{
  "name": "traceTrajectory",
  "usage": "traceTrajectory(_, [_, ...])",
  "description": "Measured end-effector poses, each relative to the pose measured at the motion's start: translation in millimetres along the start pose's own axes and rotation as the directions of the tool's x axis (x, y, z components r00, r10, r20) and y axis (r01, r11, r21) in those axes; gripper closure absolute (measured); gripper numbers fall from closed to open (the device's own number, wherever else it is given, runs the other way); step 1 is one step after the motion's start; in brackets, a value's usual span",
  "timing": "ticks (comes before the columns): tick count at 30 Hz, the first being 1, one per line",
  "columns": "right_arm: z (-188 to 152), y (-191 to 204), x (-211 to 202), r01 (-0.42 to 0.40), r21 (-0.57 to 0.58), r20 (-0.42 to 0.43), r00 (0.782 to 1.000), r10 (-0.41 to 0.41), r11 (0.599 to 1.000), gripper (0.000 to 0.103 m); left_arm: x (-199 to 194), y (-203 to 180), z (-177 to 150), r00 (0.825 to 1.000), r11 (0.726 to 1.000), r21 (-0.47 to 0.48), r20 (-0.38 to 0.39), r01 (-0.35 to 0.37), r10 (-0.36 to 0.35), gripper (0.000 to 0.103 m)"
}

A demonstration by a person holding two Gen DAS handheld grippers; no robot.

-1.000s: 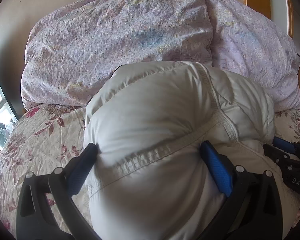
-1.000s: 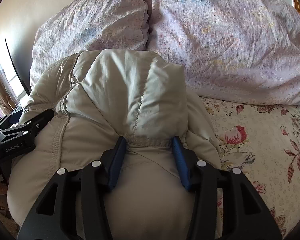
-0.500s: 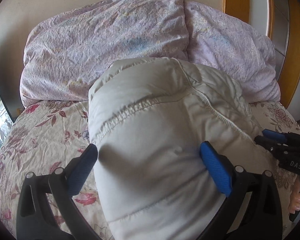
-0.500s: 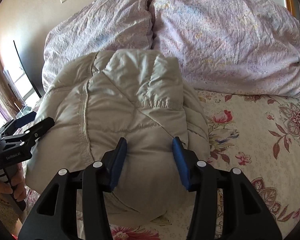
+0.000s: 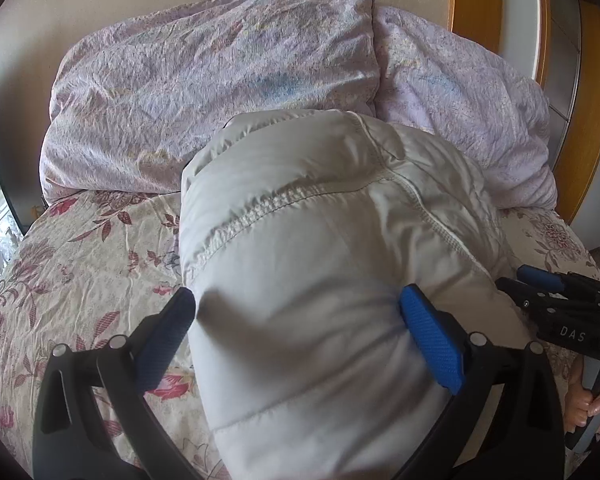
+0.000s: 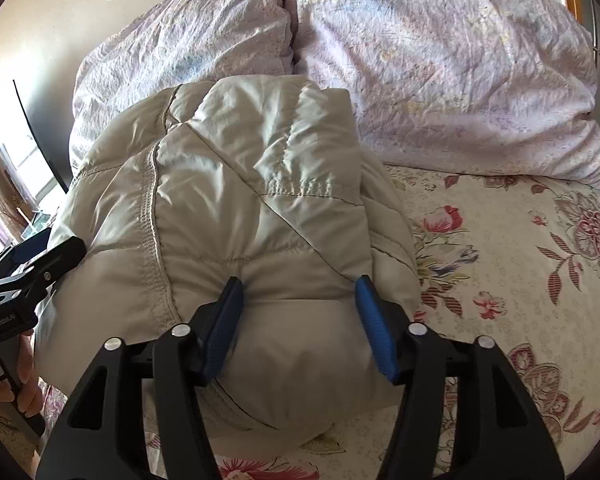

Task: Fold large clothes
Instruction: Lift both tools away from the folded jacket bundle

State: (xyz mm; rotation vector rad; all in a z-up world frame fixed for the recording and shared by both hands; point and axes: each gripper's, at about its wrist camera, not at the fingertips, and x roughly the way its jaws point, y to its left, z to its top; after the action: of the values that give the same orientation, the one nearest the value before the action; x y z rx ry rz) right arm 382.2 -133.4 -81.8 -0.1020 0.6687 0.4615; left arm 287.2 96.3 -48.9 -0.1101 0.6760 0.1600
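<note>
A puffy light-grey quilted jacket (image 5: 320, 248) lies folded into a thick bundle on the flowered bed; it also shows in the right wrist view (image 6: 236, 208). My left gripper (image 5: 300, 320) stands open, its blue pads wide apart on either side of the bundle's near end. My right gripper (image 6: 298, 312) is open too, its pads straddling the near end of the bundle on the other side. Each gripper shows at the edge of the other's view: the right one (image 5: 556, 300) and the left one (image 6: 32, 272).
Two lilac pillows (image 5: 220, 88) (image 6: 452, 64) lean against the wall behind the jacket. The flowered bedspread (image 6: 520, 260) spreads right of the bundle and also left of it (image 5: 80, 260). A wooden door frame (image 5: 472, 0) stands at the far right, a window at the left.
Both grippers have drawn back and risen from the bundle. The right gripper's jaws, shut on a fold one second ago, have spread apart and let it go. The jacket lies lower on the bed.
</note>
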Motion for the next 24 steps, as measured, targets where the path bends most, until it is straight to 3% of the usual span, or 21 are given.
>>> traceTrajectory(2, [1, -2, -7, 0.026, 0.025, 0.007, 1.000, -0.026, 0.999, 0.019, -10, 1, -2, 1.000, 1.000, 0.000, -0.001, -0.007, 0.007, 0.002])
traceTrajectory(4, [-2, -5, -17, -0.002, 0.050, 0.021, 1.000, 0.001, 0.999, 0.019, -20, 1, -6, 1.000, 1.000, 0.001, 0.005, -0.013, 0.013, 0.002])
traceTrajectory(6, [-6, -4, -27, -0.003, 0.052, 0.036, 0.999, 0.002, 0.999, 0.011, -32, 2, -12, 1.000, 1.000, 0.000, 0.018, -0.011, 0.011, 0.002])
traceTrajectory(11, [-16, 11, -60, 0.036, 0.040, 0.066, 0.997, -0.039, 0.999, 0.001, -58, 4, -28, 1.000, 1.000, -0.008, 0.005, -0.017, 0.017, 0.002])
traceTrajectory(13, [-22, 14, -73, 0.068, 0.045, 0.082, 0.994, -0.072, 0.997, 0.001, -69, 6, -35, 1.000, 1.000, -0.021, 0.004, -0.006, 0.006, 0.002])
traceTrajectory(17, [-35, 18, -95, 0.010, 0.072, 0.090, 0.996, -0.017, 0.997, 0.001, -87, 9, -50, 1.000, 0.998, -0.061, -0.006, 0.030, -0.030, 0.002])
traceTrajectory(24, [-58, 34, -109, -0.001, 0.037, 0.044, 0.999, -0.001, 0.999, 0.001, -111, 6, -76, 1.000, 0.997, -0.072, -0.016, 0.004, -0.005, 0.002])
